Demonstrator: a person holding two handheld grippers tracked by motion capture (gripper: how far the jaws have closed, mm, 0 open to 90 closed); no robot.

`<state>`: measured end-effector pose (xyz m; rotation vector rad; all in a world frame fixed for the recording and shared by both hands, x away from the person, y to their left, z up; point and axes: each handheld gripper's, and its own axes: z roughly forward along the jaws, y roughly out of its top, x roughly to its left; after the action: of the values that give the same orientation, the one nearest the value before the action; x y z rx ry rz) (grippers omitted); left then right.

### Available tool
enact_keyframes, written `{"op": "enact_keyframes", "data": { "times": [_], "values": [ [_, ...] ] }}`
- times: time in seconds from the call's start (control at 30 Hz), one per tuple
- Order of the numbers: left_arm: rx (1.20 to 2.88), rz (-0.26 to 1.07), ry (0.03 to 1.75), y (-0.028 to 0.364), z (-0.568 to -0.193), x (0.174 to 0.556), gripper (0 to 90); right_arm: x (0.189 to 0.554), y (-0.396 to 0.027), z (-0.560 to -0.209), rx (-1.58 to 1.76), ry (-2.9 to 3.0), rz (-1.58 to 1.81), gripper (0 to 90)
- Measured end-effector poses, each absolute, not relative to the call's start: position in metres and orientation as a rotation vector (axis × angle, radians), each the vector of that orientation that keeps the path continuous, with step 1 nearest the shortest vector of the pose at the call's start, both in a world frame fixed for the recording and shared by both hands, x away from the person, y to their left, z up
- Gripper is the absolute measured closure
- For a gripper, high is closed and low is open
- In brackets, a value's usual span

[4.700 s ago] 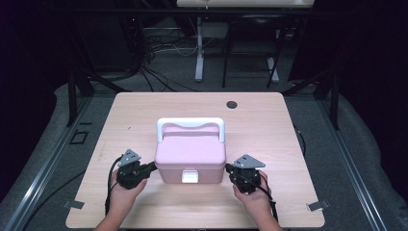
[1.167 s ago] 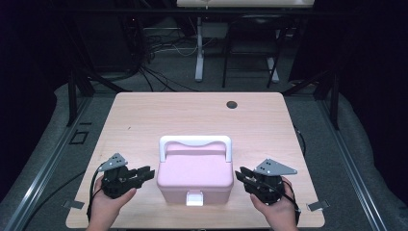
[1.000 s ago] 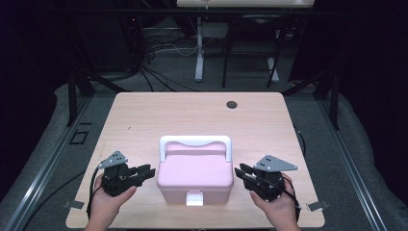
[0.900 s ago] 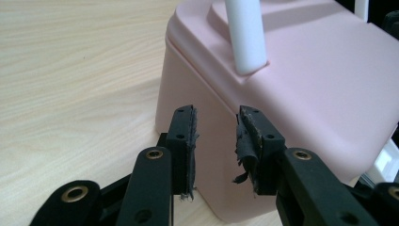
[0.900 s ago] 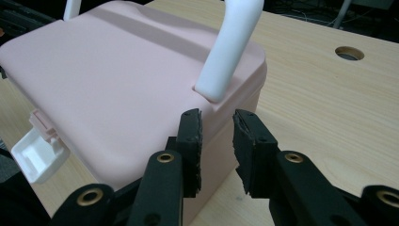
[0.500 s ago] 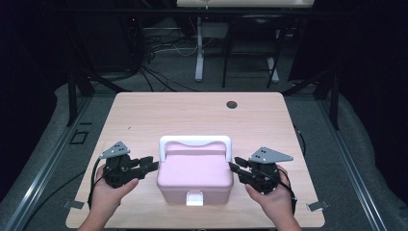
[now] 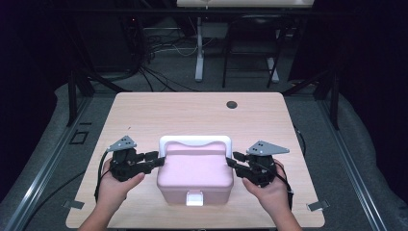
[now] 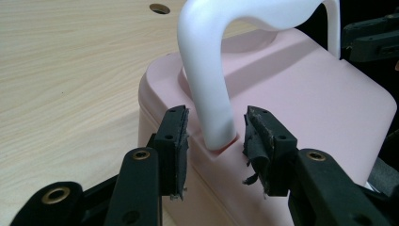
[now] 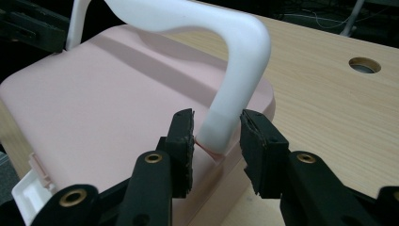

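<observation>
— Where's the box from where you sit?

— I see the pink box (image 7: 195, 174) near the table's (image 7: 144, 115) front edge, about midway between its side edges, white latch (image 7: 194, 198) facing me. My left gripper (image 7: 155, 159) sits at the box's left end, my right gripper (image 7: 234, 160) at its right end.

— Are they gripping?

— No. In the left gripper view the jaws stand spread around the foot of the white handle (image 8: 211, 70), a gap on each side. The right gripper view shows the same at the handle's other foot.

— And from above?

— There I see both hands (image 7: 113, 187) low at the front edge, forearms angled inward, and a round hole (image 7: 232, 104) near the far edge.
</observation>
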<state>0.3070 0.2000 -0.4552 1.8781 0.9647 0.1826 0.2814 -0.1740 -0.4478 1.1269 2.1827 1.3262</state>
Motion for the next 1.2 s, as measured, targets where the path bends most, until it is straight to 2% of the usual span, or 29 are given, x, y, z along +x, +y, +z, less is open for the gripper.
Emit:
{"op": "enact_keyframes", "data": {
  "times": [0.43, 0.6, 0.77, 1.2],
  "values": [
    [1.875, 0.17, 0.96, 0.193, -0.455, 0.313, 62.1, 0.294, -0.169, -0.451, 1.147, 2.186, 1.331, 64.3],
    [1.873, 0.189, 0.948, 0.195, -0.455, 0.311, 69.4, 0.292, -0.167, -0.451, 1.128, 2.186, 1.332, 68.4],
    [1.873, 0.203, 0.935, 0.196, -0.455, 0.309, 72.7, 0.288, -0.166, -0.45, 1.112, 2.182, 1.332, 70.4],
    [1.863, 0.219, 0.93, 0.197, -0.456, 0.304, 73.7, 0.282, -0.17, -0.452, 1.123, 2.164, 1.386, 73.6]
  ]
}}
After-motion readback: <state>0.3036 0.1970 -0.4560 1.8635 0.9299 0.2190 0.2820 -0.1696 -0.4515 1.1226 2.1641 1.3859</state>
